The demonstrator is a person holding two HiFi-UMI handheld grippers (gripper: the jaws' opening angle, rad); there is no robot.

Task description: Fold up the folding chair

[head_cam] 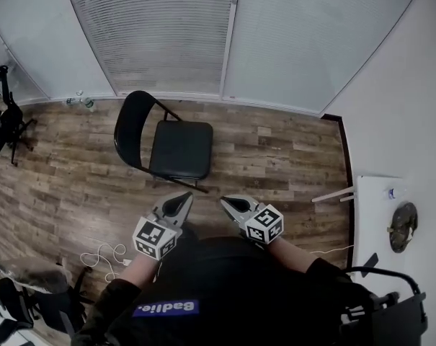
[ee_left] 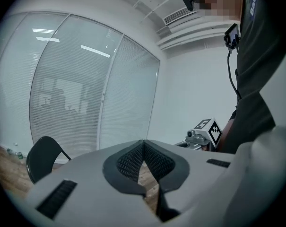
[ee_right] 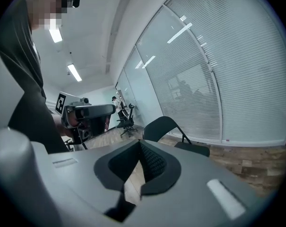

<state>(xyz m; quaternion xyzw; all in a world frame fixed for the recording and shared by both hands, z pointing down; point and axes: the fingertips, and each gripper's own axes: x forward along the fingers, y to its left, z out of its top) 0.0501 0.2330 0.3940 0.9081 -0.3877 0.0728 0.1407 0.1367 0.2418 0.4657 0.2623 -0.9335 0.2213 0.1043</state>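
The black metal folding chair stands fully open and untouched; the left hand-held gripper and the right hand-held gripper are closed, empty.

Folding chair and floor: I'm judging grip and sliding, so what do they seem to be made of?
The folding chair: thin black tube frame, probably painted metal. The seat and back look matte black, padded vinyl or plastic; I can't tell which. The floor: brown planks with visible grain, so wood or wood-look laminate, with a low sheen.
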